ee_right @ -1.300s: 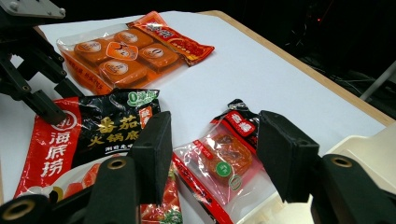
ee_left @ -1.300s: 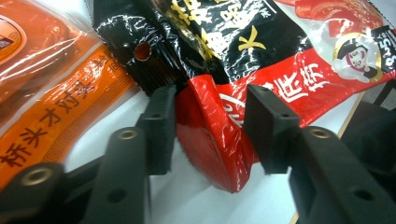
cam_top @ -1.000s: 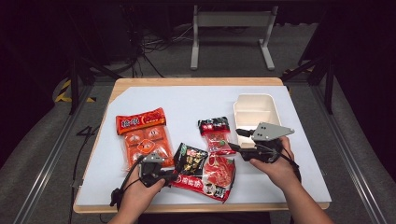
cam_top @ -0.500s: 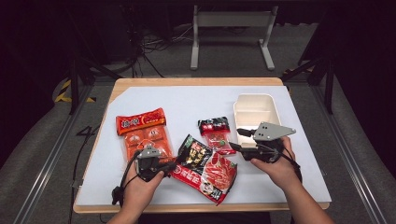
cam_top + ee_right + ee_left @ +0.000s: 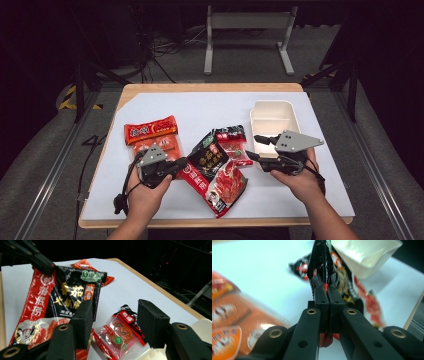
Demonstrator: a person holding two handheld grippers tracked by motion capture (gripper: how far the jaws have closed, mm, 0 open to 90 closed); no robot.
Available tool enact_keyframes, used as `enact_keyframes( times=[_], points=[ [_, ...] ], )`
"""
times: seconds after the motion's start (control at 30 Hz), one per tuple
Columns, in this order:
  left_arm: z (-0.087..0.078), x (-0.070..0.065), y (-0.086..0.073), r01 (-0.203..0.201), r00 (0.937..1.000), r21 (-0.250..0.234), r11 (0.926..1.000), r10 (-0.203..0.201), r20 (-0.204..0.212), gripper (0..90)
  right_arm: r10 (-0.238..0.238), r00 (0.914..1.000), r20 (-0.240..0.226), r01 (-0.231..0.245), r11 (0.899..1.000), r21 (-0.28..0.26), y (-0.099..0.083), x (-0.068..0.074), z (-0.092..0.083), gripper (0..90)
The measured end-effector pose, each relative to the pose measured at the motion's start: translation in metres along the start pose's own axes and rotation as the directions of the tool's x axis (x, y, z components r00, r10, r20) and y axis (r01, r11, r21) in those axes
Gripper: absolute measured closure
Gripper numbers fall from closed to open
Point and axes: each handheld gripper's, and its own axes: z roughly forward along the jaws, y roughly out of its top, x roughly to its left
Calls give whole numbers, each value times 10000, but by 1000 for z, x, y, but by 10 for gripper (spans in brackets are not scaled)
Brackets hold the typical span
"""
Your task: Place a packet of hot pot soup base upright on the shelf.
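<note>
- The left gripper (image 5: 176, 166) has its jaws pressed together on the edge of a large red-and-black sauce packet (image 5: 215, 172). In the left gripper view the pads (image 5: 327, 298) pinch the sealed edge of the packet (image 5: 329, 272) flat between them.
- The packet sits near the front middle of the white table mat (image 5: 210, 107), one end raised in the grip and the other end low toward the mat. Whether that end touches the mat is hard to tell.
- The right gripper (image 5: 255, 147) hovers just beside the cream two-compartment tray (image 5: 272, 117), jaws partly open with nothing between them. In the right gripper view its fingers (image 5: 83, 317) frame a small clear sauce pouch (image 5: 118, 333) lying on the mat.
- An orange snack packet (image 5: 152, 137) lies to the left, apart from the work.
- Judged step: carrying the held packet across to the tray on the right.
- To do it well, keep the grip firm on the seam, since the heavy body hangs to one side and could swing or slip.
- Lift high enough for the trailing end to clear the small pouch and the tray's rim.
- The free gripper could steady the tray or support the sagging end.
</note>
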Motion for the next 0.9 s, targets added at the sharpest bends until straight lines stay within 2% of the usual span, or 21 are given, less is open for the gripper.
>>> enact_keyframes(
  times=[0.2, 0.33, 0.5, 0.6, 0.63, 0.67, 0.73, 0.9],
  points=[
    [-14, -10, 18, -861, 9963, -663, 9941, 856, -114, 884, 189, 9997, -166, -191, 9997, -179, 3, -1, -2, 470],
    [-21, -15, 27, -1529, 9882, -924, 9839, 1522, -150, 887, 220, 9992, -329, -229, 9993, -283, 7, 0, -3, 471],
    [-24, -19, 36, -2009, 9796, -1166, 9727, 2007, -131, 888, 276, 9969, -743, -301, 9990, -329, 12, 3, 2, 471],
    [-26, -20, 41, -2334, 9723, -1282, 9639, 2329, -193, 889, 201, 9965, -817, -220, 9995, -231, 15, 3, 7, 465],
    [-26, -20, 41, -2334, 9723, -1282, 9639, 2329, -193, 889, 201, 9965, -817, -220, 9995, -231, 15, 3, 7, 465],
    [-27, -22, 43, -2499, 9682, -1358, 9587, 2492, -221, 890, 278, 9955, -905, -299, 9993, -224, 17, 3, 10, 460],
    [-28, -22, 44, -2576, 9661, -1389, 9562, 2572, -211, 891, 348, 9948, -959, -371, 9991, -221, 18, 2, 11, 459],
    [-33, -25, 49, -2956, 9546, -1640, 9411, 2975, -132, 892, 647, 9891, -1322, -678, 9975, -187, 23, -1, 22, 449]
  ],
)
